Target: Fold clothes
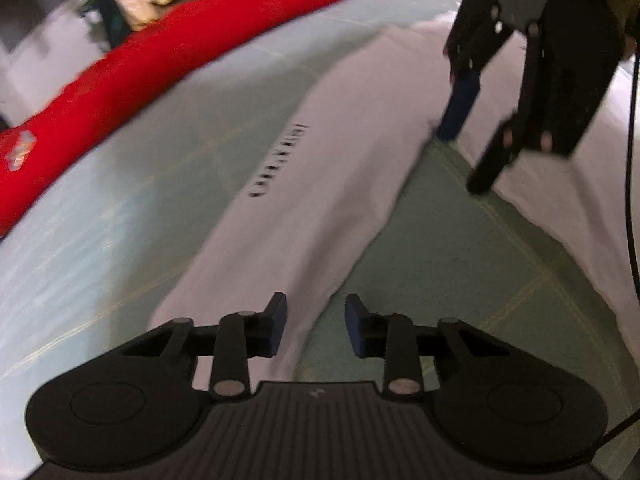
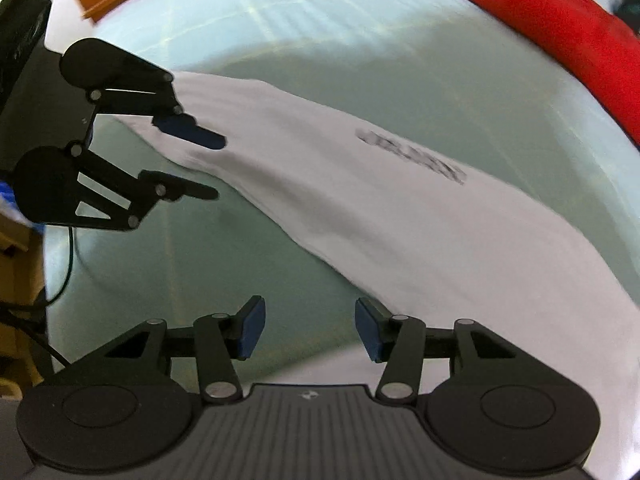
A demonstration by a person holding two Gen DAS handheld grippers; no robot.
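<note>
Both wrist views are showing motion blur. I am looking at a white garment (image 1: 320, 168) lying on a pale green cutting mat (image 1: 460, 248) with a faint yellow grid. In the left wrist view the garment is running as a long folded band from the lower centre of the frame up to the upper right, where it is widening into a second spread of cloth along the right edge; a triangle of bare mat is showing between the two parts. A line of dark lettering (image 1: 276, 160) is sitting on the band, too blurred to read.

The left gripper (image 1: 316, 324) is hovering at the bottom of its own view, jaws apart with a narrow gap; cloth edge and mat are showing through the gap and the blue pads are pressing on nothing. The right gripper (image 1: 468, 160) is hanging in the upper right, jaws apart, one blue-padded finger just above the cloth edge.

In the right wrist view the right gripper (image 2: 310, 330) is open over bare mat, the garment just beside its right pad. The left gripper (image 2: 214, 166) is reaching in from the left edge, fingers spread around the garment's end without clamping it.

A red cloth (image 1: 160, 60) is lying along the mat's far edge.
</note>
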